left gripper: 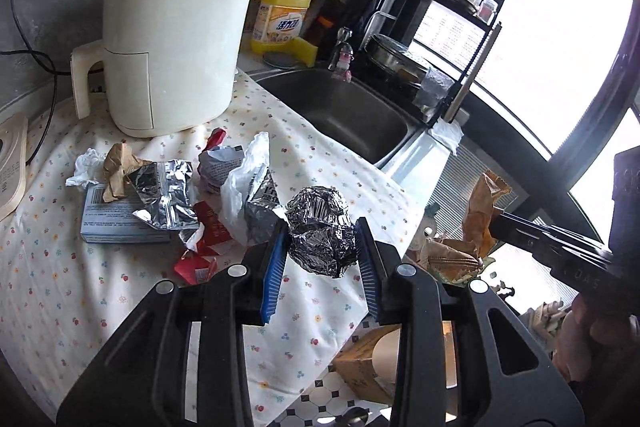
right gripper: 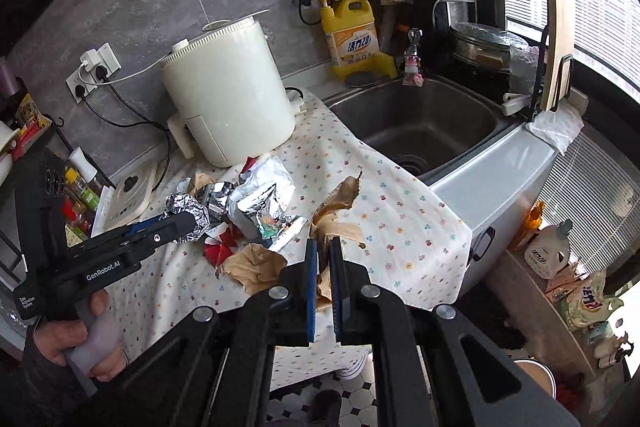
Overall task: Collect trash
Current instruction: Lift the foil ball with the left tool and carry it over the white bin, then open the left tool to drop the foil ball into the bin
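My left gripper (left gripper: 322,227) is shut on a crumpled foil ball (left gripper: 322,231) and holds it above the floral cloth (left gripper: 60,287); the ball also shows in the right wrist view (right gripper: 188,213). My right gripper (right gripper: 324,247) is shut on a torn brown paper wrapper (right gripper: 338,211), which also shows in the left wrist view (left gripper: 482,211) off the counter's right edge. A trash pile lies on the cloth: a silver pouch (left gripper: 164,195), a white plastic bag (left gripper: 244,183), red scraps (left gripper: 208,227), a blue-grey box (left gripper: 116,217), and a brown paper scrap (left gripper: 116,171).
A cream air fryer (left gripper: 176,39) stands at the back of the counter. The steel sink (left gripper: 340,107) lies to the right, a yellow detergent bottle (left gripper: 282,11) behind it. A black dish rack (left gripper: 452,11) stands beyond. Bags and bottles (right gripper: 560,267) sit on the floor at right.
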A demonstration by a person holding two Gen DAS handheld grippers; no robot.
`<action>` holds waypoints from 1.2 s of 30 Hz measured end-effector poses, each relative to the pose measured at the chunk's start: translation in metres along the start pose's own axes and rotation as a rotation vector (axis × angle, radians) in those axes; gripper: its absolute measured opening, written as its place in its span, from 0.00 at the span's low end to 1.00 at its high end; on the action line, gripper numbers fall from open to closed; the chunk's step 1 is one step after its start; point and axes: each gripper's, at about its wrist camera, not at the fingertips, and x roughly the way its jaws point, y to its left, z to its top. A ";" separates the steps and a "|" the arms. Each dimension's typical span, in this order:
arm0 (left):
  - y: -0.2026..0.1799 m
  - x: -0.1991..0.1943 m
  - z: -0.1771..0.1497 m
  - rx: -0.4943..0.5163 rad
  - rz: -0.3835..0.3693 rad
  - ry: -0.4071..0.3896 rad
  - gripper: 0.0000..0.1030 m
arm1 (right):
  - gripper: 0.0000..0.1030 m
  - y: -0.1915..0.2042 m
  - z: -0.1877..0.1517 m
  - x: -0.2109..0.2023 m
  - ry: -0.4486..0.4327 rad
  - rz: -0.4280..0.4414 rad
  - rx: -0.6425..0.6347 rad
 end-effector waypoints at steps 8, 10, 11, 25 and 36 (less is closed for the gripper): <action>-0.102 0.039 -0.014 0.103 -0.094 0.071 0.33 | 0.07 -0.103 -0.045 -0.045 0.008 -0.131 0.137; -0.125 0.048 -0.021 0.119 -0.117 0.092 0.33 | 0.07 -0.128 -0.058 -0.055 0.018 -0.163 0.172; -0.136 0.052 -0.024 0.131 -0.127 0.103 0.33 | 0.07 -0.140 -0.065 -0.059 0.023 -0.181 0.187; -0.247 0.098 -0.087 0.237 -0.189 0.264 0.33 | 0.21 -0.245 -0.155 -0.088 0.129 -0.254 0.388; -0.293 0.122 -0.137 0.232 -0.200 0.329 0.33 | 0.58 -0.290 -0.201 -0.125 0.132 -0.298 0.417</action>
